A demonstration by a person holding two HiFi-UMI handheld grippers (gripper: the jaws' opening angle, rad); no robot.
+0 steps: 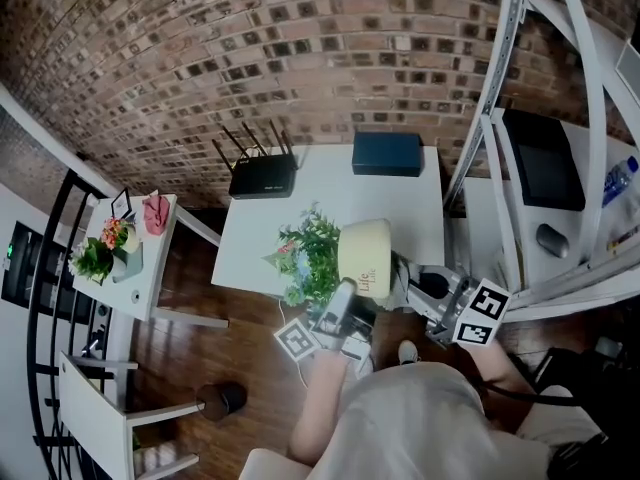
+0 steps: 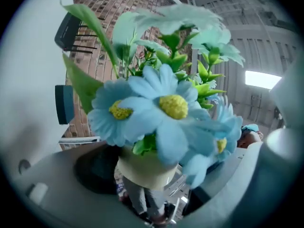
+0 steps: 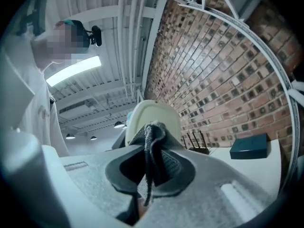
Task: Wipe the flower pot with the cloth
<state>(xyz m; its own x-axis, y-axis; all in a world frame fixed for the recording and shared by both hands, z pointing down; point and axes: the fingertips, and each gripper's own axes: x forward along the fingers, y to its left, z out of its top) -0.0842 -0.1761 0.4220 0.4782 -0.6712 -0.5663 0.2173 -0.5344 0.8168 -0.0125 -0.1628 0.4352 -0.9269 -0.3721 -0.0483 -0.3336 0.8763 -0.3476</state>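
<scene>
Flower pot (image 1: 366, 256): one cream pot is seen. It is lifted above the white table (image 1: 330, 193) and tipped on its side. Its green leaves and flowers are pointed to the left in the head view. Two grippers are used, and one marker cube is carried on each, so two cubes are counted.

The pot is gripped by the left gripper (image 1: 340, 310), and the jaws are kept narrow on it. In the left gripper view, three blue flowers (image 2: 164, 106) with yellow middles are counted close to the camera. The pot is seen under them, between the jaws.

One grey cloth (image 3: 153, 146) is pinched in the closed jaws of the right gripper (image 1: 418, 284). The cloth is held just beside the bottom end of the pot. Whether they touch cannot be told.

Two things are left on the table at its far edge: one black router (image 1: 262, 176) with four thin antennas, and one dark blue box (image 1: 386, 154). One small side table (image 1: 155, 258) is seen at the left, and one more plant (image 1: 95, 258) is set on it.
</scene>
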